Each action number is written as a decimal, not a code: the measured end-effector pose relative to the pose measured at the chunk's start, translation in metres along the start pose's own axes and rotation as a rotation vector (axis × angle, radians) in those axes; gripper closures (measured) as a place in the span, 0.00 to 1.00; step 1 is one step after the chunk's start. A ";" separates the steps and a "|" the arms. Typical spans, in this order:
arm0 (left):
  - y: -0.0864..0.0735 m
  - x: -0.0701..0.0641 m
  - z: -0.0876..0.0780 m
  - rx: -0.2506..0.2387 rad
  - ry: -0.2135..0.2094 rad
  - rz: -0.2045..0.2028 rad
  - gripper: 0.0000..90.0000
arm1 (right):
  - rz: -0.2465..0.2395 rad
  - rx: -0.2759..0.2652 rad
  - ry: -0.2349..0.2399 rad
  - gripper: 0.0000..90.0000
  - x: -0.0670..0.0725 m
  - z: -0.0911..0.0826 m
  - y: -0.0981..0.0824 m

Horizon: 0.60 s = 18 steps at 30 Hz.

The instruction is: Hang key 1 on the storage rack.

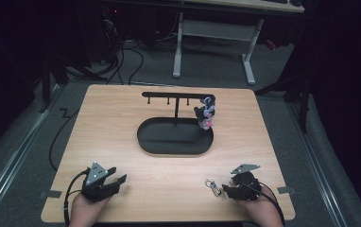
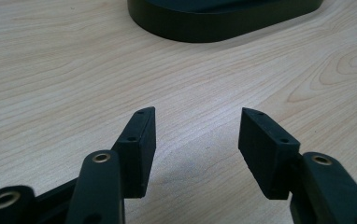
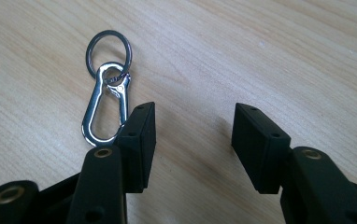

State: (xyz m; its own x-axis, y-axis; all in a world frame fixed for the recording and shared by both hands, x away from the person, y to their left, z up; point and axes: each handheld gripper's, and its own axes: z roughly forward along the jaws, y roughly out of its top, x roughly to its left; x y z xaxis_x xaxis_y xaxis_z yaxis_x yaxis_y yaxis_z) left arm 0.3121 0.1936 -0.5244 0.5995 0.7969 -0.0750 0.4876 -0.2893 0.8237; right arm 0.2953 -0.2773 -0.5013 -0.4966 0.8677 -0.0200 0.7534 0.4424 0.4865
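Wooden surface (image 1: pixel 122 123) in a dark room, both tongs spread.
A black stand (image 1: pixel 175 135) is seen mid-frame; left tongs (image 1: pixel 115 177) lower left, right tongs (image 1: pixel 227 185) lower right beside a carabiner (image 1: pixel 212 185).

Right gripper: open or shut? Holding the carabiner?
Open, holding nothing. In its own view the right gripper has its jaws spread with bare table between them; the carabiner lies flat just outside one jaw.

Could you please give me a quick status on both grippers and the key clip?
Left gripper open, empty, near table edge. Right gripper open, empty. Key clip flat on table, just outside its left finger, ungrasped. Stand with hanging charm farther back, nothing blocking.
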 end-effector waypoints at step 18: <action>0.003 -0.002 0.001 -0.017 -0.027 0.023 0.51 | -0.021 0.210 0.034 0.53 -0.009 -0.008 0.031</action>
State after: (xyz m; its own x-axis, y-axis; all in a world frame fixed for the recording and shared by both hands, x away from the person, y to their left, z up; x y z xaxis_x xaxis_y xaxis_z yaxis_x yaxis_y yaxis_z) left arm 0.3132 0.1909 -0.5221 0.6274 0.7755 -0.0709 0.4630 -0.2983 0.8347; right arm 0.3191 -0.2733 -0.4789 -0.5247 0.8513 0.0030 0.8144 0.5009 0.2930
